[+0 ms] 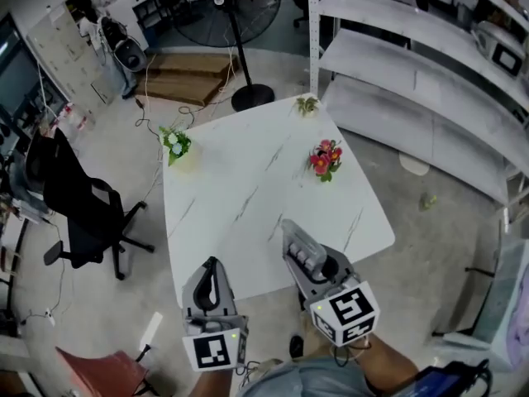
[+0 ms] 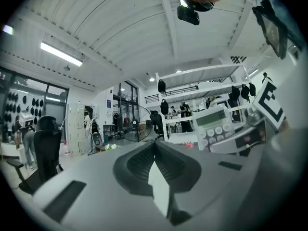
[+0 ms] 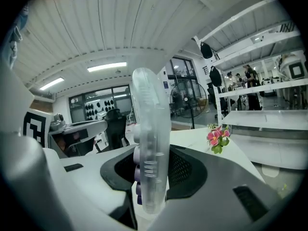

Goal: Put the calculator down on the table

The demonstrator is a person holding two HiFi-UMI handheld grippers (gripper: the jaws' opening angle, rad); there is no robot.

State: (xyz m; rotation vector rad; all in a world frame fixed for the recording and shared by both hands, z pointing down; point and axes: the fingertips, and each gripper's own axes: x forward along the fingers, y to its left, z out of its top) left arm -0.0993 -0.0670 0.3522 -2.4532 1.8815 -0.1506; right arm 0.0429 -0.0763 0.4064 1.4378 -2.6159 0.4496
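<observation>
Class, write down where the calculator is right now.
In the head view the calculator is clamped in the right gripper, at the near edge of the white table, right of the left gripper.

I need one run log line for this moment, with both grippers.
right gripper: shut on calculator | left gripper: shut, empty | calculator: over table near edge, not yet down

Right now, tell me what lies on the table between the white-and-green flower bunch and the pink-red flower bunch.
Nothing: the head view shows bare white veined tabletop between the white-and-green flower bunch and the pink-red flower bunch.
</observation>
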